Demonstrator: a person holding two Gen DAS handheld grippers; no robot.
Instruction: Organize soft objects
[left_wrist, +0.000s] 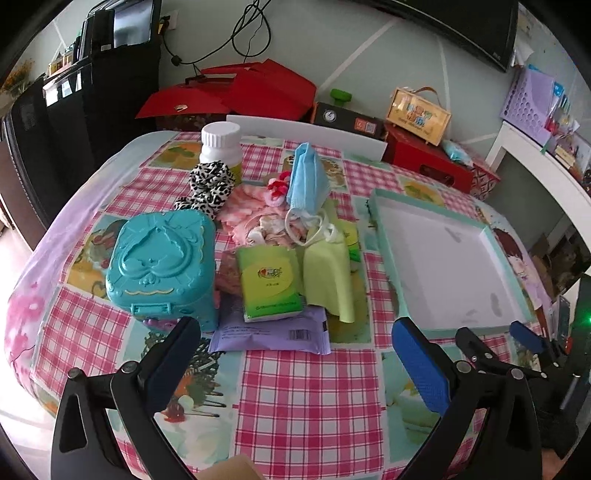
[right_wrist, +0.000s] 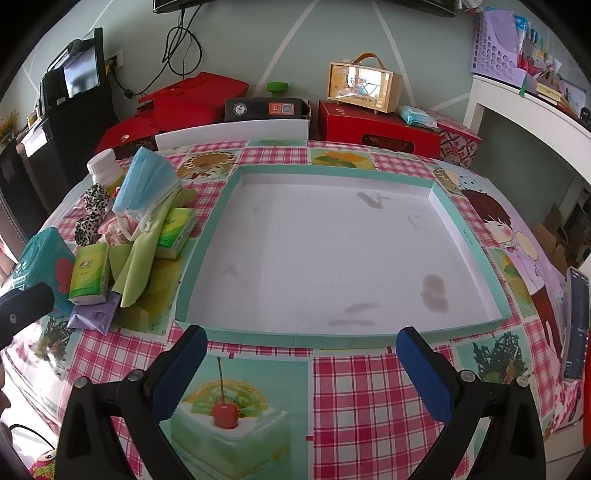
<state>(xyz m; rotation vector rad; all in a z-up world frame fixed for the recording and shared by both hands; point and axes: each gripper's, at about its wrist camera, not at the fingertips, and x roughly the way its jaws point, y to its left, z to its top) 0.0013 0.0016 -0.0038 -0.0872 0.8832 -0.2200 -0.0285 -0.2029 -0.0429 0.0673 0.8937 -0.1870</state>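
Note:
A heap of soft things lies mid-table: a blue face mask (left_wrist: 307, 177) (right_wrist: 144, 181), a leopard scrunchie (left_wrist: 210, 184) (right_wrist: 92, 210), pink cloth (left_wrist: 251, 210), a light green cloth (left_wrist: 328, 273) (right_wrist: 138, 251), a green tissue pack (left_wrist: 269, 280) (right_wrist: 88, 275) and a purple wipes pack (left_wrist: 273, 332) (right_wrist: 94, 314). A second green tissue pack (right_wrist: 176, 232) lies beside the tray. My left gripper (left_wrist: 295, 336) stands open just short of the heap. The shallow teal tray (left_wrist: 384, 236) (right_wrist: 207, 236) is empty, and my right gripper (right_wrist: 301, 345) stands open at its near rim.
A teal plastic case (left_wrist: 162, 262) (right_wrist: 37, 266) and a white bottle (left_wrist: 221, 146) (right_wrist: 105, 170) flank the heap. Red boxes (left_wrist: 236, 92), a wooden case (right_wrist: 364, 86) and a white chair back (right_wrist: 232, 131) stand behind the table. A phone (right_wrist: 576, 325) lies at the right edge.

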